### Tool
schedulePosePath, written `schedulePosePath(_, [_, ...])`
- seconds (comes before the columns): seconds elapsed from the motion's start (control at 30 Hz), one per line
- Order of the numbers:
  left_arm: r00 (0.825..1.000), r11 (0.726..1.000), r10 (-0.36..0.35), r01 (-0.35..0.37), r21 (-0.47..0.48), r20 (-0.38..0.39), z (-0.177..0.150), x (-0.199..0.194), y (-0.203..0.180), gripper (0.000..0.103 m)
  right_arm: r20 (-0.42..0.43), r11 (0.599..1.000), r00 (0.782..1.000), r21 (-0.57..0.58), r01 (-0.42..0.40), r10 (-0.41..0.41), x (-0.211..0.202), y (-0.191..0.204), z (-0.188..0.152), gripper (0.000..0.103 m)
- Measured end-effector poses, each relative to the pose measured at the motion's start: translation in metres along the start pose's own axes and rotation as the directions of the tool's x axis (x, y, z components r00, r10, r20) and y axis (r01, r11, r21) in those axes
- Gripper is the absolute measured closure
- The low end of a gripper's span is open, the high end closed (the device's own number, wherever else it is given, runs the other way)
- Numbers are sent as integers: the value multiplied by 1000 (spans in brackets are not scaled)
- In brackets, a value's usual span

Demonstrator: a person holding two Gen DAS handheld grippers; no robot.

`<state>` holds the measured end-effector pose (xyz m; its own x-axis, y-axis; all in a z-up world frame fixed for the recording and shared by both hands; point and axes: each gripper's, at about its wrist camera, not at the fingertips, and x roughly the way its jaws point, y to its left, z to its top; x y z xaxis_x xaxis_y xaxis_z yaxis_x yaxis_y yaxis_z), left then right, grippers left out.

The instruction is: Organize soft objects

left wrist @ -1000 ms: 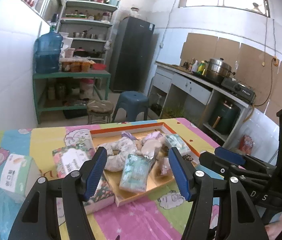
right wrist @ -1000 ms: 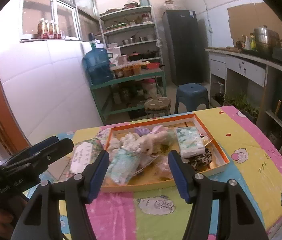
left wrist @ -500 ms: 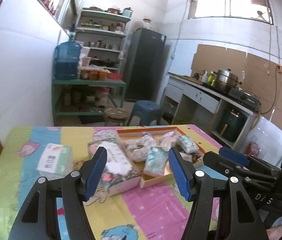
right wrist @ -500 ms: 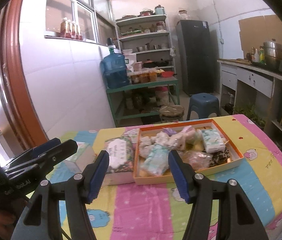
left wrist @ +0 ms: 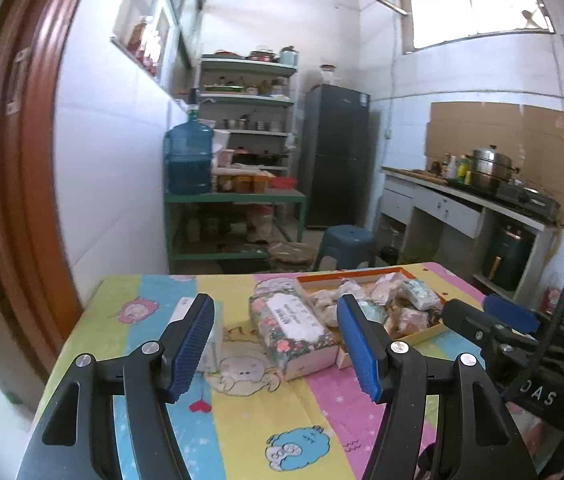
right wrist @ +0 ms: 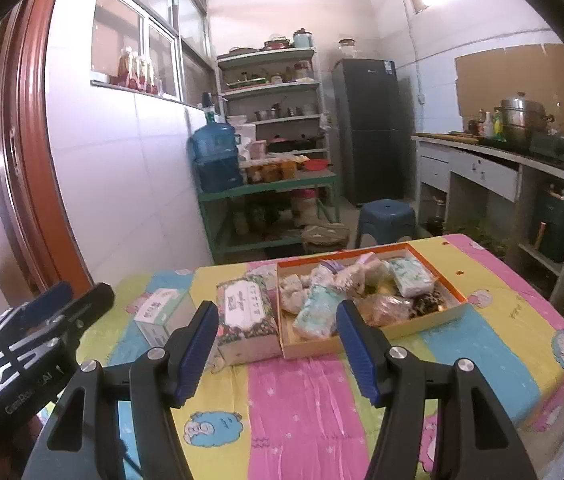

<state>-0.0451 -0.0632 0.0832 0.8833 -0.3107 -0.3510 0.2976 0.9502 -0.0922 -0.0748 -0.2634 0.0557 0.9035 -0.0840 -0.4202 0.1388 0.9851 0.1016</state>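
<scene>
Right wrist view: both the right gripper (right wrist: 278,344) and left gripper (left wrist: 276,346) hang wide open and empty above the striped table (right wrist: 493,344), soft packets heaped in the orange tray (right wrist: 373,336) beside a floral box (right wrist: 244,312).

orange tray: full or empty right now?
Full. The orange tray is heaped with soft packets and a plush toy, some rising above its rim. The floral box sits outside, against its left wall.
</scene>
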Motion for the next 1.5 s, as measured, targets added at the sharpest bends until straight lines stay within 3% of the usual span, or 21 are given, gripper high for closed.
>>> schedulePosePath(0.17, [999,999,36,-36,-8,-16,-6,-12,2,38,19,999,999,-17,50,-50,-12,8,-8,42])
schedulePosePath(0.27, [999,999,38,-38,-9,-27,-9,-14,2,38,2,999,999,-5,32,-32,-16,11,-12,42])
schedulePosePath(0.53, [998,999,54,-54,1,-27,-12,-13,1,38,-12,997,997,19,73,-73,-15,8,-15,42])
schedulePosePath(1.5, [996,997,76,-76,2,-36,-15,-6,1,38,-24,998,998,12,58,-58,-10,7,-17,42])
